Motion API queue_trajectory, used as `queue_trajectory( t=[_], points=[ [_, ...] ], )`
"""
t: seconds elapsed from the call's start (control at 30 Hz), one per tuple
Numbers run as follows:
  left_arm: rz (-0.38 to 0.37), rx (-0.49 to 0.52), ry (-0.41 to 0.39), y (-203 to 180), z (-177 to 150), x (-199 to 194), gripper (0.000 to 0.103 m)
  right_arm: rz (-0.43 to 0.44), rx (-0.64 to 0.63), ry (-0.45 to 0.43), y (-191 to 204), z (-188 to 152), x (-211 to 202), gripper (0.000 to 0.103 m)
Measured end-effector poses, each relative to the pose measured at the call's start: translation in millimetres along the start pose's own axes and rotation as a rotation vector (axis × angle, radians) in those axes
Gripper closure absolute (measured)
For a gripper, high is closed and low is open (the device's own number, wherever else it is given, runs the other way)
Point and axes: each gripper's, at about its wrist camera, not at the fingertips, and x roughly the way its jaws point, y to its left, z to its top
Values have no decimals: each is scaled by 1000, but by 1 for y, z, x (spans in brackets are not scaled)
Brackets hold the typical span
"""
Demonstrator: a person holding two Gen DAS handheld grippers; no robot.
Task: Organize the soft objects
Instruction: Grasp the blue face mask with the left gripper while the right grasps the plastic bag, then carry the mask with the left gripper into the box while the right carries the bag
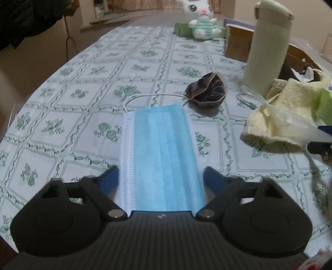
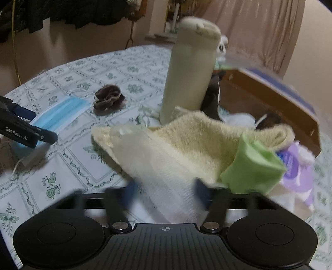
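Your left gripper [image 1: 160, 176] is low over the worktop [image 1: 83, 83], with its checked green and white cloth; the blue face mask [image 1: 159, 157] lies flat between its jaws, which are spread, and you cannot tell if the pads touch the mask's edges; a white ear loop [image 1: 149, 96] curls out at the far end of the mask. Just past the mask, to the right, sits a dark purple scrunchie [image 1: 206, 90]; far off, a white bunny toy [image 1: 202, 19] sits up. Right of the scrunchie stands a tall cream bottle [image 1: 267, 47], upright; near it lies a fluffy yellow towel [image 2: 186, 137], partly over the edge of a brown box [image 2: 280, 101]. Your right gripper [image 2: 165, 194] has a white gauzy strip [image 2: 157, 166] between its jaws; the picture is blurry, so you cannot tell if they pinch it; a green cloth [image 2: 255, 166] lies on the right of the towel.
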Motion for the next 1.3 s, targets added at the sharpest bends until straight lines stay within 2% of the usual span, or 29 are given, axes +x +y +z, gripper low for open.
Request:
queue_trajectory(
  t=[0.03, 0.1, 0.2, 0.3, 0.5, 0.77, 1.0, 1.3],
  points=[
    [-6, 10, -13, -2, 0, -3, 42, 4, 17, 4, -3, -1, 0, 66],
    [-18, 11, -24, -4, 0, -7, 85, 16, 38, -7, -5, -1, -3, 85],
    [-10, 15, -26, -7, -1, -11, 96, 40, 78, -21, -7, -2, -12, 98],
    [-6, 30, -30, -9, -5, -20, 99, 54, 107, -34, -8, -3, -25, 101],
    [-4, 57, -63, -14, -13, -53, 100, 68, 158, -77, -4, -7, -62, 102],
    [-85, 118, -142, -36, -10, -116, 100, 73, 243, -131, -1, -13, -122, 102],
    [-185, 183, -215, -77, 14, -149, 100, 47, 287, -155, -8, -15, -166, 102],
    [-301, 231, -276, -138, 63, -152, 100, -12, 330, -213, -47, -6, -205, 102]
  ],
)
